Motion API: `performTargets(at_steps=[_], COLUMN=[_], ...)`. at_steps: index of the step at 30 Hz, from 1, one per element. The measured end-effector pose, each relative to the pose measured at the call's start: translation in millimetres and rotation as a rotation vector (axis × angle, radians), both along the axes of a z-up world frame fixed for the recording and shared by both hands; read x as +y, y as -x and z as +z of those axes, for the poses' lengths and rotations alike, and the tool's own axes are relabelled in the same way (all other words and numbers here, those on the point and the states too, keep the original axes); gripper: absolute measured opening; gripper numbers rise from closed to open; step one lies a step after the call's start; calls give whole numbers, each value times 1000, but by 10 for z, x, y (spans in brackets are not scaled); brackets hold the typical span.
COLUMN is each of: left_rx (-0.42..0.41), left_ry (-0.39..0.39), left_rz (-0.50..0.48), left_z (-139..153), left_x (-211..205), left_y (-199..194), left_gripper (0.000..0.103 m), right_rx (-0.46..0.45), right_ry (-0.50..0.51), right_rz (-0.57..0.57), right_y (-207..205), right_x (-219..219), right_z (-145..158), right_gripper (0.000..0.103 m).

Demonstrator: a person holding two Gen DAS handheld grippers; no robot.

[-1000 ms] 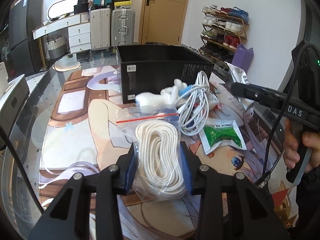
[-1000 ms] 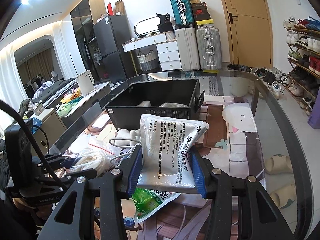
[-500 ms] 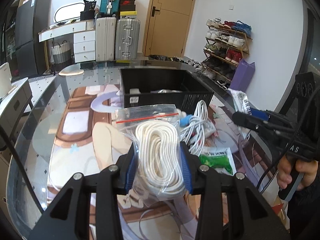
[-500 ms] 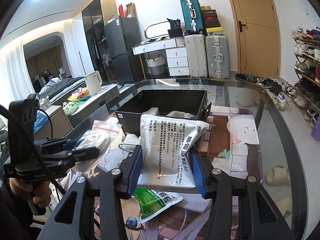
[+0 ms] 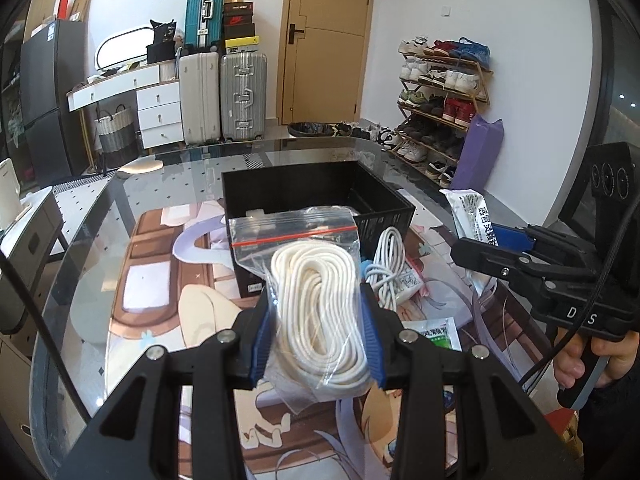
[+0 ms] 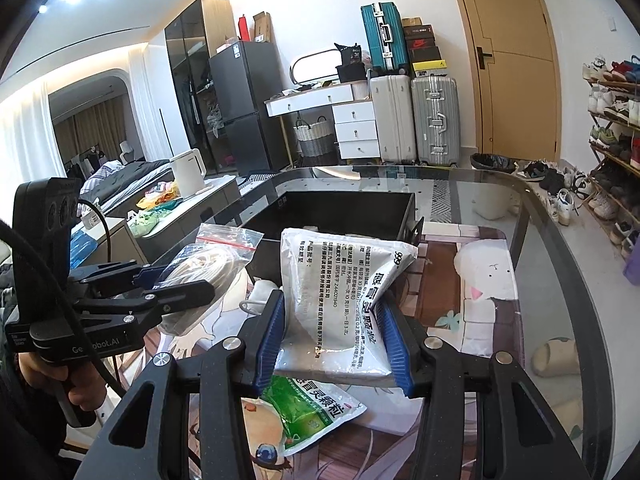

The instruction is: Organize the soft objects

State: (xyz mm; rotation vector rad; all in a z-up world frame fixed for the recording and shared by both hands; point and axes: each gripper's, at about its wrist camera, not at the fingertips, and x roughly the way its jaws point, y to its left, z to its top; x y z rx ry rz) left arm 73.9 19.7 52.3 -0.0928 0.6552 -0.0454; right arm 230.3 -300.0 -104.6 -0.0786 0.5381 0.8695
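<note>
My left gripper (image 5: 316, 336) is shut on a clear zip bag of coiled white rope (image 5: 316, 300), held above the table in front of the black box (image 5: 384, 200). My right gripper (image 6: 336, 340) is shut on a white medicine packet (image 6: 340, 296), also lifted, near the box (image 6: 344, 208). The bag of rope (image 6: 208, 268) and the left gripper (image 6: 160, 284) show at the left of the right wrist view; the white packet (image 5: 472, 216) and the right gripper (image 5: 492, 248) show at the right of the left wrist view. The box holds some pale items.
A coil of white cable (image 5: 384, 268) and a green packet (image 5: 436, 332) lie on the glass table with its picture mat (image 5: 160, 280). The green packet (image 6: 308, 412) lies under my right gripper. Suitcases, drawers and a shoe rack stand beyond the table.
Both grippers have risen with their loads, so I now look down into the black box. The rope bag is lifted higher off the table.
</note>
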Motion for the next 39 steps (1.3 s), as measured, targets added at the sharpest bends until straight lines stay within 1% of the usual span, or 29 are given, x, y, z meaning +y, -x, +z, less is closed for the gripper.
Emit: performTargets(at_steps=[8,14,18,22,27,34,39], left_rx=[-50,-65,-59,-58,-53,-30,-32], left_ry=[2,18,48,76,86,57,16], left_rz=[-21,8,33,61,89,90,102], left_z=[162,254,262,265,263,195,195], left_x=[13,116,205,293,383,363,323], left_y=[-123,-265,-403,-540,-709,-915,-1040], left_gripper=[38,38,38,38,38,38,38], right_rx=[-21,-30,-33,-30,-30,-20,-15], right_ry=[-16,-52,-60,-66,-58,-33,-25], right_rz=[-26,-44,-55,-56,-46,-27,-17], right_y=[-11,-154,-291,-416,-545,-714,-823], right_x=[-7,-30,-20,22,139,332,409], right_z=[182,395,508,576,625,586,529], right_gripper=[47,47,47,47,47,47,47])
